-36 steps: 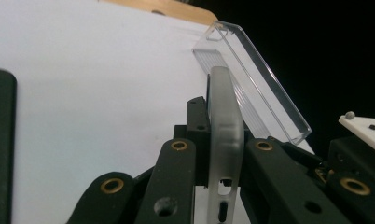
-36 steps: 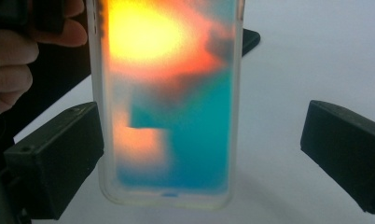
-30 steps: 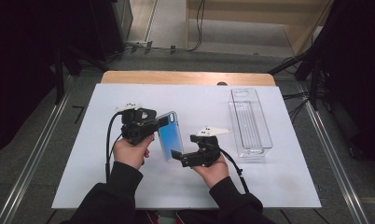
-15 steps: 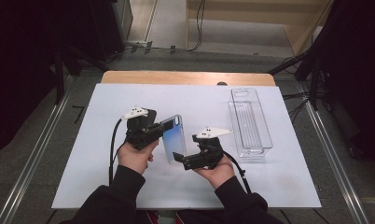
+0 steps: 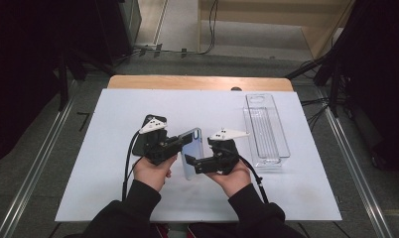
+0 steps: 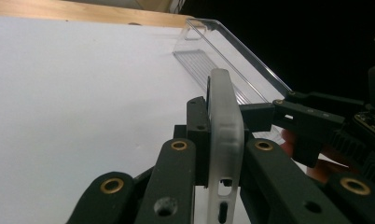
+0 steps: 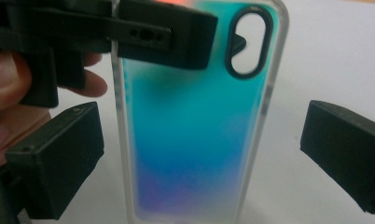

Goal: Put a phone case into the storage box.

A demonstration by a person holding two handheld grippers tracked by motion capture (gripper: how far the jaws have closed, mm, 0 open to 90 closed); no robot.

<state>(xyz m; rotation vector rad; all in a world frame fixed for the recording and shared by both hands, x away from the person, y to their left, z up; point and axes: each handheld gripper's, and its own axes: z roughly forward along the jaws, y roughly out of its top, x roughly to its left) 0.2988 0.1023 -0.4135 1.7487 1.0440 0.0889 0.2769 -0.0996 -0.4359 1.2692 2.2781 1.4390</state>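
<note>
- High view: the left gripper (image 5: 180, 145) pinches a phone case (image 5: 191, 151) on edge above the white tabletop (image 5: 113, 114), between both hands; the right gripper (image 5: 191, 163) sits beside it.
- Left gripper view: its fingers (image 6: 178, 172) press both faces of the case (image 6: 225, 140).
- Right gripper view: its fingers (image 7: 59, 163) stand spread either side of the case (image 7: 195, 140), not touching.

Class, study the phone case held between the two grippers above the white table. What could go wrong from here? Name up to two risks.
1. The left gripper pinches the phone case by one thin edge alone; it may twist or slip onto the white table.
2. The right gripper has open jaws on either side of the case, not touching; closing off-centre might knock it from the left jaws.
</note>
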